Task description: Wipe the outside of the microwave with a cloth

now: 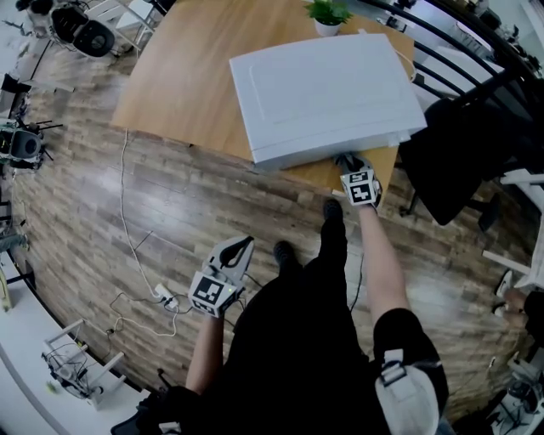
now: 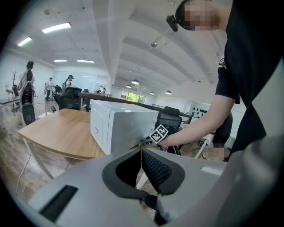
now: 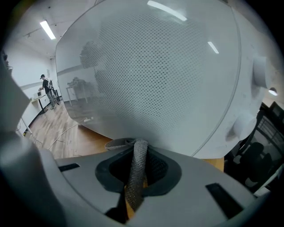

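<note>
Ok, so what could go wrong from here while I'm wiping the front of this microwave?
1. The cloth is pinched into a narrow strip in the right gripper, so its hard fingers may scrape the microwave door.
2. Pushing hard could slide the microwave back into the potted plant behind it.
3. The cable lying loose on the floor to your left could trip you.

One microwave (image 1: 323,93), one cloth (image 3: 135,170), one plant (image 1: 327,13), two tools (image 1: 237,248) (image 1: 348,160).
</note>
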### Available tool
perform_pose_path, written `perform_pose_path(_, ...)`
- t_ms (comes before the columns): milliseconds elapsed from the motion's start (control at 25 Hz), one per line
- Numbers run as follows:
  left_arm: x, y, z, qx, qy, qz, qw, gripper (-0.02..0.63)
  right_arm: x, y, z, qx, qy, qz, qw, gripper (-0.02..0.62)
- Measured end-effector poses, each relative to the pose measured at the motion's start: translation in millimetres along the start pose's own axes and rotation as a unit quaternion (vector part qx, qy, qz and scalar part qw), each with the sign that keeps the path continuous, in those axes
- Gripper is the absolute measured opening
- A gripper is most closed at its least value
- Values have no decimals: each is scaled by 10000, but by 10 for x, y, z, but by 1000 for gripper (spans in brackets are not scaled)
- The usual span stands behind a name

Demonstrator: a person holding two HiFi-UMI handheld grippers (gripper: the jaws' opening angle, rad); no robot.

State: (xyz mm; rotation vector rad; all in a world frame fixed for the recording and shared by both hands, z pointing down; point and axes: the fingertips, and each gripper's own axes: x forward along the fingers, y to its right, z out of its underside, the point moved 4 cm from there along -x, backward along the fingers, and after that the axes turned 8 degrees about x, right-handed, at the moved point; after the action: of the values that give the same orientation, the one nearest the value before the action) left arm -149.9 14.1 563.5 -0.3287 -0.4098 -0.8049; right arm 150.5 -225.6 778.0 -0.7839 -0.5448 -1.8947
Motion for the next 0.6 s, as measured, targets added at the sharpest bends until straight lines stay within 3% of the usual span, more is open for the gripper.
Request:
perform_pose_path(440,-391,-82,165,-176,72,-313,9993,6,107,-708,-66,-231,-72,-388,9990,35)
perform_pose_path(600,-476,-117,207,-7,231,-410,9989,6,158,-973,-97,-320,-95,-569,9978,35)
